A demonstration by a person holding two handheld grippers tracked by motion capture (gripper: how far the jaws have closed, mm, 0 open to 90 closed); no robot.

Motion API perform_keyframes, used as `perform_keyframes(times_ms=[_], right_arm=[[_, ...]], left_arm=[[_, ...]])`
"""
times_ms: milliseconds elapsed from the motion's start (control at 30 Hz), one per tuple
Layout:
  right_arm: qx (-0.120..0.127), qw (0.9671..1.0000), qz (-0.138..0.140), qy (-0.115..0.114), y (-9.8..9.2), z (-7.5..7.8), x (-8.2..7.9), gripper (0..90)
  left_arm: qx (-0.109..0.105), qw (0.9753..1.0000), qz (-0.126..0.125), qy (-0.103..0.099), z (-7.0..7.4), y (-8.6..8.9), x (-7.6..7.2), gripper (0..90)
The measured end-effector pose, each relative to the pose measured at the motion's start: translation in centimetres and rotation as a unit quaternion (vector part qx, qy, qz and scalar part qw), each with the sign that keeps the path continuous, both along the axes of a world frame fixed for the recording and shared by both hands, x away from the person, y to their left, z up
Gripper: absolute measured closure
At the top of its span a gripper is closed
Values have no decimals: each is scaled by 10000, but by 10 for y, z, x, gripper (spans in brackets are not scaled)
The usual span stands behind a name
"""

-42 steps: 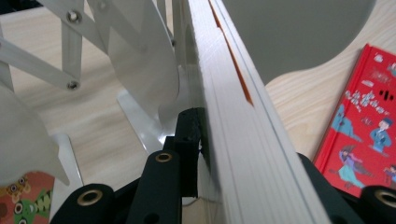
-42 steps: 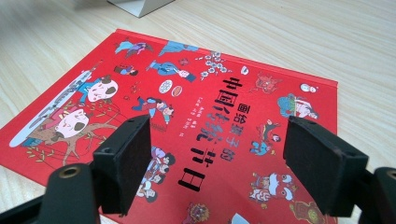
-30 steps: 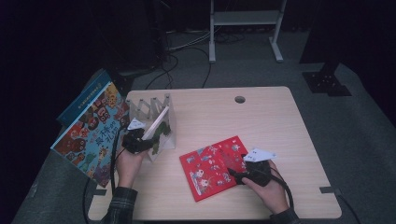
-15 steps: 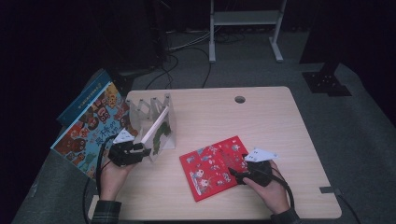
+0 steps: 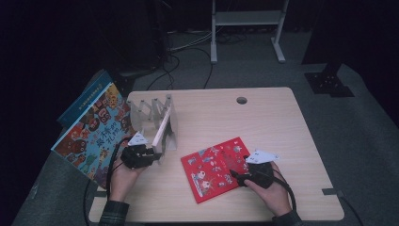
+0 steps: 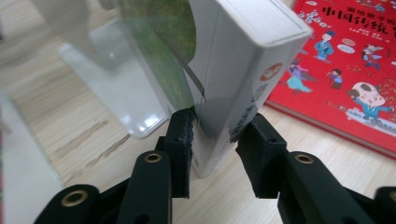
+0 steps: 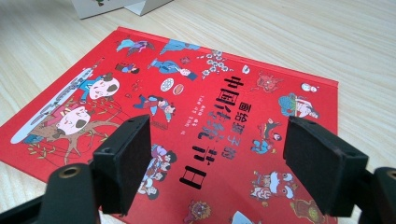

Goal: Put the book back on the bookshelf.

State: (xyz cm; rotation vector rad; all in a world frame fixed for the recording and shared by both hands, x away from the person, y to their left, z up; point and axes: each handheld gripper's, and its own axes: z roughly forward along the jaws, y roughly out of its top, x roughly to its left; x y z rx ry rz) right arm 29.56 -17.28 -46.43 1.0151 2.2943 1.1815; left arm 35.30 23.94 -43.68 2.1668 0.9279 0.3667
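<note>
The left claw [image 6: 212, 154] pinches the thick white-spined book [image 6: 243, 88], standing in the clear acrylic rack [image 5: 153, 117] at centre left. The right claw [image 7: 217, 168] hovers spread over the flat red picture book [image 5: 216, 167], not yet shelved, lower centre on the worktop [image 5: 291, 122].

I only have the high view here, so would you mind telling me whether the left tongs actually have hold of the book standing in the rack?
Observer: Yes. In the left gripper view the left tongs are closed on the white book, one jaw on each side of its lower corner.
Operator: Thank you. Is that book lifted?
Observer: Its bottom corner looks to be resting on the table, beside a clear divider of the rack.
Operator: And the right tongs?
Observer: The right tongs are wide open above the red book, which lies flat; the jaws grip nothing.
</note>
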Motion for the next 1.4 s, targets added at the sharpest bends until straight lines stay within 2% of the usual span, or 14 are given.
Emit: perform_keyframes(times_ms=[300,567,733,967,1200,1400], right_arm=[[-14,10000,7,14,1,-1,0,225],[-42,10000,-5,5,0,-1,0,225],[-47,10000,-12,4,-1,-1,-1,225],[-30,10000,-74,30,-5,-1,-1,225],[-50,9996,-244,117,-15,-4,4,225],[-99,9989,-412,208,-25,-2,20,224]], left_arm=[[26,10000,72,-10,0,-18,5,634],[-171,9998,-55,-40,-5,-27,7,572],[-105,9998,-79,-135,-4,-28,2,458],[-107,9996,-225,-165,-1,-24,-9,396],[-93,9991,-410,-1,-2,-26,-15,305],[-71,9988,-475,60,-6,-25,-20,131]])
